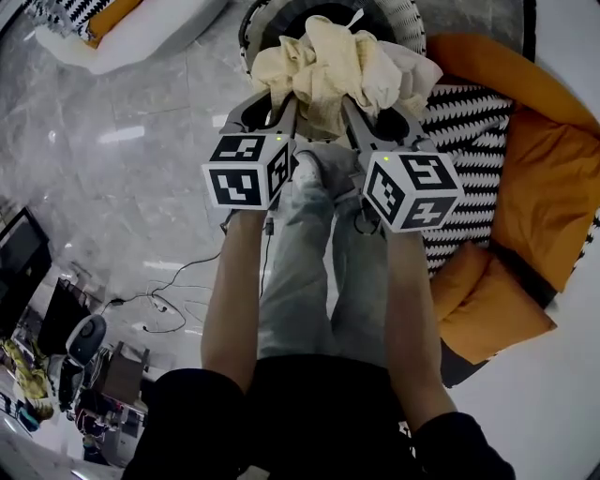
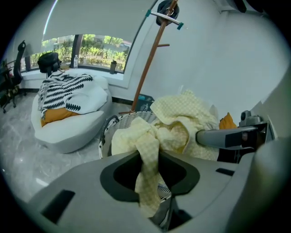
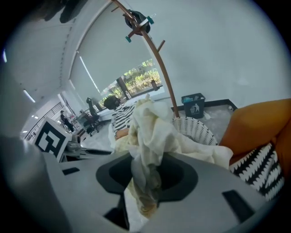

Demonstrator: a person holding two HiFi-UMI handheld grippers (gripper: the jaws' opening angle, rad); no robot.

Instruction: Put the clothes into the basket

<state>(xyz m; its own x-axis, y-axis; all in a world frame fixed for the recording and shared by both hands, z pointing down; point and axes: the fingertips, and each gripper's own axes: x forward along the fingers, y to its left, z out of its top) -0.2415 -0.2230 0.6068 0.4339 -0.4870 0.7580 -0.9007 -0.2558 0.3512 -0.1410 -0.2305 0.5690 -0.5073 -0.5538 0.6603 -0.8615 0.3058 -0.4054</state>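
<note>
A bundle of pale yellow and cream clothes (image 1: 333,61) hangs bunched over the white woven basket (image 1: 398,14), held between both grippers. The left gripper (image 1: 281,103) grips a checked yellow fold (image 2: 148,168) that runs down between its jaws. In the left gripper view the basket (image 2: 122,123) sits just behind the bundle. The right gripper (image 1: 361,108) pinches a cream fold (image 3: 145,173), with the basket rim (image 3: 195,129) beyond it. The basket's inside is mostly hidden by the clothes.
An orange beanbag with a black-and-white zigzag throw (image 1: 544,169) lies to the right of the basket. A white beanbag (image 1: 141,33) is at far left. A wooden coat stand (image 2: 152,59) rises behind the basket. Cables (image 1: 169,300) trail on the marble floor.
</note>
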